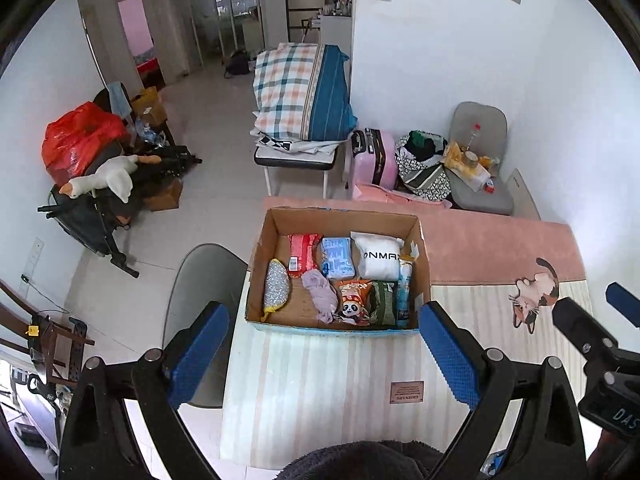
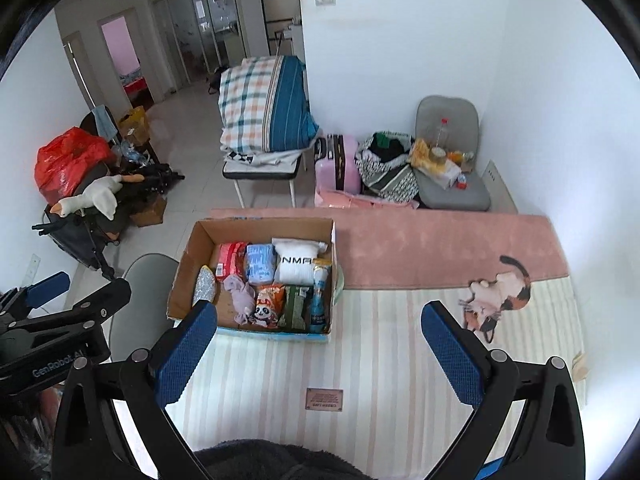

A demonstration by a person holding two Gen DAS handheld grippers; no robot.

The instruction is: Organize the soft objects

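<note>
An open cardboard box (image 1: 422, 254) (image 2: 188, 264) stands on a striped and pink mat (image 1: 320, 380) (image 2: 380, 360). It holds several soft items: a red pack (image 1: 303, 254), a blue pack (image 1: 337, 257), a white pillow pack (image 1: 378, 258), a lilac cloth (image 1: 322, 294), a panda snack bag (image 1: 353, 302) and a silver pouch (image 1: 276, 286). My left gripper (image 1: 324, 356) is open and empty, above the mat just before the box. My right gripper (image 2: 318, 354) is open and empty, to the right of the box.
A grey chair (image 1: 204, 276) stands left of the box. A bench with a plaid pillow (image 1: 304, 92), a pink suitcase (image 1: 370, 156), bags and a grey seat (image 1: 480, 168) line the back wall. Clutter with a toy goose (image 1: 108, 180) lies at the left.
</note>
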